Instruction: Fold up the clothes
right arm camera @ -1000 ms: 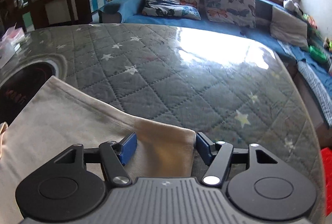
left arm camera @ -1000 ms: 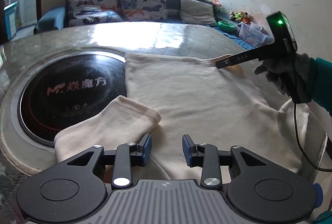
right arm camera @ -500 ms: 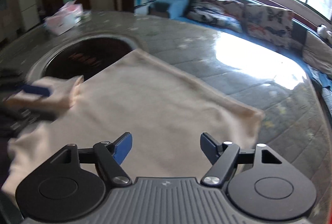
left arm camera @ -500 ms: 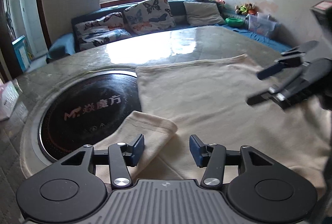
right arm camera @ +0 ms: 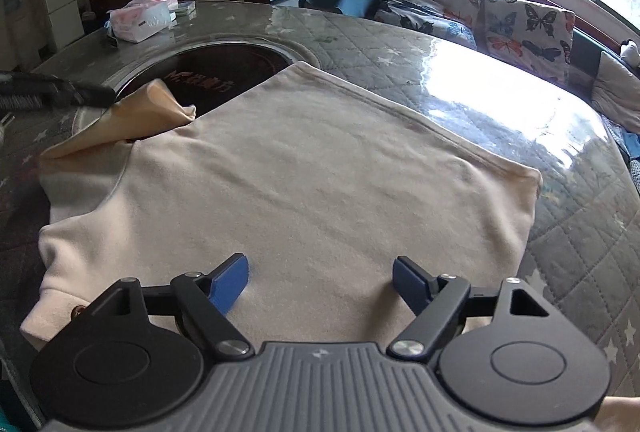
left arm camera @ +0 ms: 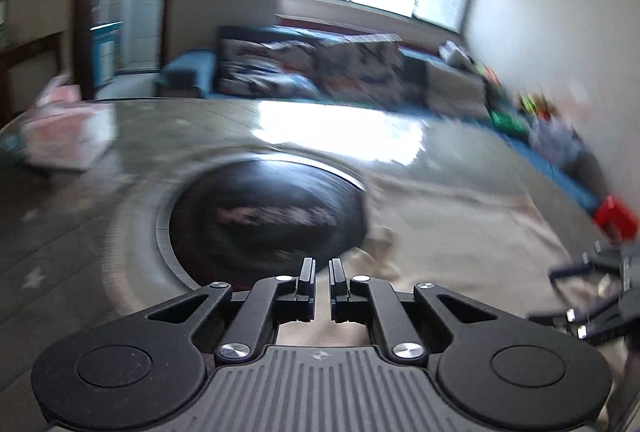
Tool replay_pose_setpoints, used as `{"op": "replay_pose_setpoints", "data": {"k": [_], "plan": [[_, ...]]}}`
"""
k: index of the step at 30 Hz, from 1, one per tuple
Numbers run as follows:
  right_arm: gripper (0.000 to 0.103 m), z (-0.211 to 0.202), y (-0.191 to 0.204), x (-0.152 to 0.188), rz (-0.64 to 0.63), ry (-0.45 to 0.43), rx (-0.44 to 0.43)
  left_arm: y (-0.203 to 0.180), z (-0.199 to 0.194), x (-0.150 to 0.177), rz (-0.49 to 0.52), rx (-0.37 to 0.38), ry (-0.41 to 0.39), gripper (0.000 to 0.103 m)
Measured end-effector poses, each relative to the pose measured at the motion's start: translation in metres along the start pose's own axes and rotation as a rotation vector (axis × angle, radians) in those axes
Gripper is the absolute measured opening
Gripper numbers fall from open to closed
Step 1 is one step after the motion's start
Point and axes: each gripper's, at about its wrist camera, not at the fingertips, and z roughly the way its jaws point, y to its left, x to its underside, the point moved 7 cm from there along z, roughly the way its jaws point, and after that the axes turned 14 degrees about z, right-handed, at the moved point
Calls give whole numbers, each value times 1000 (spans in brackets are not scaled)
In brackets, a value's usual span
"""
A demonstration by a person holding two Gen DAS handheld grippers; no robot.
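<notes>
One cream shirt (right arm camera: pixel 304 184) lies flat on the quilted table (right arm camera: pixel 560 232), its hem toward the sofa, the body long across the view. The left gripper (right arm camera: pixel 92 94) is pressed on the one sleeve (right arm camera: pixel 136 116), lifted at the shirt's left side beside the dark cooktop (right arm camera: pixel 224 66); the body lies to its right. The right gripper (right arm camera: pixel 320 280), spread wide and holding nothing, hovers over the near part. Two grippers, one garment, one tissue box (right arm camera: pixel 144 16).
</notes>
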Motion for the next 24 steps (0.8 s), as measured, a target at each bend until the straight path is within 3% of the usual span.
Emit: {"op": "replay_pose_setpoints", "data": {"k": [6,9,13,15,18,21,24], "plan": [[92,0,0,3,17,-3,22,54,-32,16,-139,-103,-41,7],[95,0,0,5,24,-2,28,48,-36,21,-111,-62,-25,9],[102,1,-1,6,35,2,31,4,-30,17,14,11,-22,15],[102,2,-1,7,42,3,34,-18,-21,14,60,43,-18,32],[103,3,-2,7,52,3,35,-49,-6,12,137,70,-6,42],[103,3,-3,8,62,-1,30,-73,10,11,200,91,13,49],[103,3,-4,9,70,-15,20,-85,23,12,238,87,35,49]]}}
